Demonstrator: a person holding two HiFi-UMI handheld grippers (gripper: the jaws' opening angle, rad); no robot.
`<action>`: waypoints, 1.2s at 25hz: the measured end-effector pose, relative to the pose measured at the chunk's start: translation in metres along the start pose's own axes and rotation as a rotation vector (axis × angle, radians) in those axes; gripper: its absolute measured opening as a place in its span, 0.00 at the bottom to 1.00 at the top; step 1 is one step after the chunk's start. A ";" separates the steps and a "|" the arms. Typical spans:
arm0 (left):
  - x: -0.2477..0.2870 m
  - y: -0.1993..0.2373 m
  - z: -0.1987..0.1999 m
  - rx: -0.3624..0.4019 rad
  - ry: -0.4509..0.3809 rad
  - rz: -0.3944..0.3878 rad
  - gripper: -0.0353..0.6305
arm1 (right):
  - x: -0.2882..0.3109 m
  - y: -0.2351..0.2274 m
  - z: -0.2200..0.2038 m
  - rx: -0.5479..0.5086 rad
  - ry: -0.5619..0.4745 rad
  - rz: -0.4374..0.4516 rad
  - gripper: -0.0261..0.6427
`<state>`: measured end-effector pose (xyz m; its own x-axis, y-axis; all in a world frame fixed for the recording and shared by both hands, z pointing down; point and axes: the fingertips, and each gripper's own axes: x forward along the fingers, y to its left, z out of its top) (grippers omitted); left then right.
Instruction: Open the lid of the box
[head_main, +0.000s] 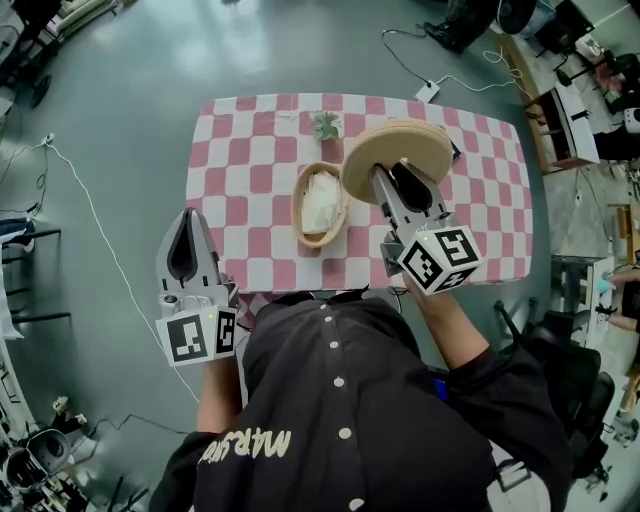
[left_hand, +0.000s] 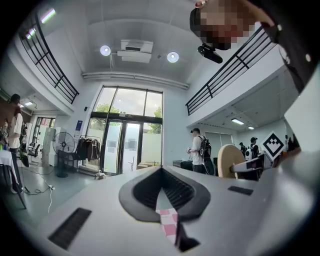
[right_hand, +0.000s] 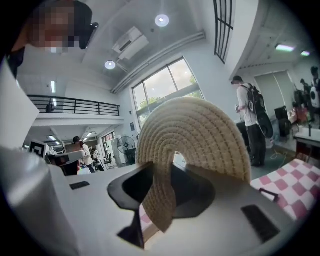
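While the woven lid (head_main: 398, 150) hung tilted above the counter (head_main: 240, 150), just to the right of the open box (head_main: 297, 205), the right claw (head_main: 392, 176) was clamped only on a narrow woven part of it. I judged that such a small hold could let the lid swing or slip out. It might then drop on the box or knock the small plant (head_main: 325, 125) nearby. The left claw (head_main: 189, 222) was empty with its jaws together, well apart from both, so it could not catch anything.
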<state>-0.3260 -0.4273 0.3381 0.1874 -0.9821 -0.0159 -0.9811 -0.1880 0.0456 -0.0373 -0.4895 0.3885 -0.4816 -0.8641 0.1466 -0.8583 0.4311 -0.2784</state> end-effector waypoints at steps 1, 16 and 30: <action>0.000 0.000 0.003 0.003 -0.008 0.002 0.06 | -0.004 -0.001 0.008 -0.027 -0.019 -0.008 0.21; 0.002 0.000 0.042 0.072 -0.100 0.016 0.06 | -0.059 -0.017 0.083 -0.281 -0.206 -0.130 0.21; -0.007 0.015 0.053 0.122 -0.109 0.073 0.06 | -0.097 -0.047 0.104 -0.320 -0.296 -0.240 0.21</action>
<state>-0.3446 -0.4227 0.2857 0.1160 -0.9854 -0.1250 -0.9917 -0.1078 -0.0705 0.0681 -0.4532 0.2888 -0.2330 -0.9653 -0.1176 -0.9724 0.2295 0.0426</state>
